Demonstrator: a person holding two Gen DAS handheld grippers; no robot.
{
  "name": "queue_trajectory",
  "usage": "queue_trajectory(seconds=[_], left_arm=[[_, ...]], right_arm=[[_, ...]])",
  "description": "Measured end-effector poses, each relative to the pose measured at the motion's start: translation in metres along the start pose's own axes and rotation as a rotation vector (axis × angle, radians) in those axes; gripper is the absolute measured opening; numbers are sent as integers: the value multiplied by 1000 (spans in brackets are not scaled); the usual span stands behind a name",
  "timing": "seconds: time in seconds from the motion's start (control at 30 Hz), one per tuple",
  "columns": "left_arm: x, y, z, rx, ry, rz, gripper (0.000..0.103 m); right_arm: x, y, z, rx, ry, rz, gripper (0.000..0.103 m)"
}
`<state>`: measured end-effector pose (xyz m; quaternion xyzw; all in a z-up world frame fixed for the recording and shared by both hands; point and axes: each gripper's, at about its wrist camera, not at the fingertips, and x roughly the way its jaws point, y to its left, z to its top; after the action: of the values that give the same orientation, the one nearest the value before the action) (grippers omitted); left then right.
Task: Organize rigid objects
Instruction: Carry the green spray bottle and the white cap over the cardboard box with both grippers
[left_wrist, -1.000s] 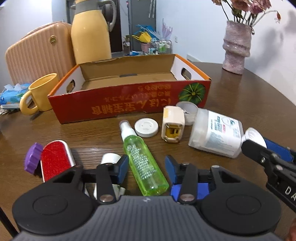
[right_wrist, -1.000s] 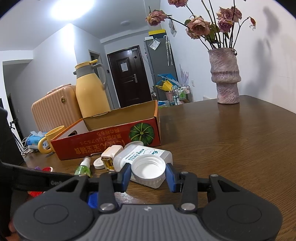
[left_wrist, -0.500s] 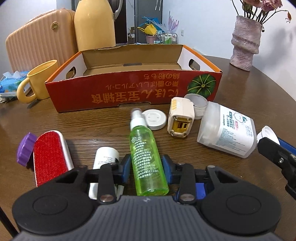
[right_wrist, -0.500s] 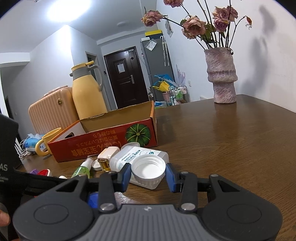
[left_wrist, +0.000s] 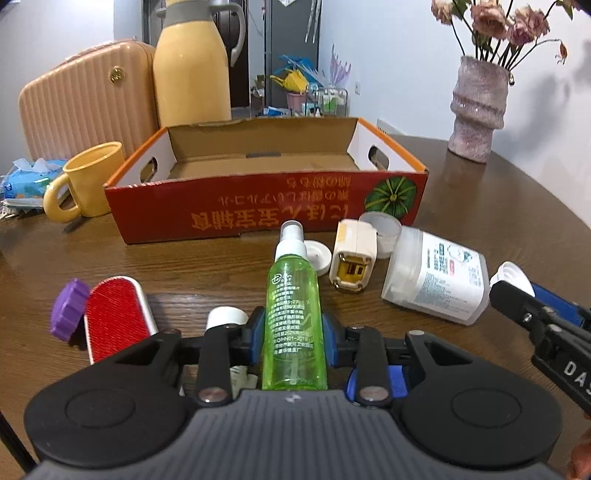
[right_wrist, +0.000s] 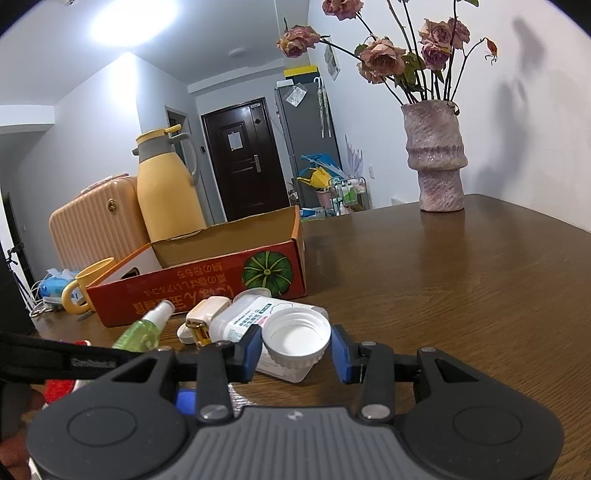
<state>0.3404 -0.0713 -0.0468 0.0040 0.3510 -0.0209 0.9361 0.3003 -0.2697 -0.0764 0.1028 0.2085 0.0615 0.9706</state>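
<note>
Blue-padded, the left gripper has just closed its jaws on the translucent green spray bottle, nozzle pointing away. Beside it, the right gripper clamps a white ribbed plastic cap. Just beyond lie a red lint brush, a purple cap, a cream plug adapter and a white labelled jar on its side. Farther back on the brown wooden table stands the open red cardboard box.
</note>
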Motion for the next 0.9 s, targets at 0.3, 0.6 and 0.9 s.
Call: queue_trajectory(seconds=[0.3,0.6,0.9], left_arm=[[-27,9,6,-7,-90,-32,32],[-41,25,22,-33,-141,-34,32],[-50,41,48,-69,-198,-25,32]], right_arm=[[-2,17,4,-77,-21,11,39],[-5,43,26,-147,-55,43,39],[10,62,59,-162,-102,57,39]])
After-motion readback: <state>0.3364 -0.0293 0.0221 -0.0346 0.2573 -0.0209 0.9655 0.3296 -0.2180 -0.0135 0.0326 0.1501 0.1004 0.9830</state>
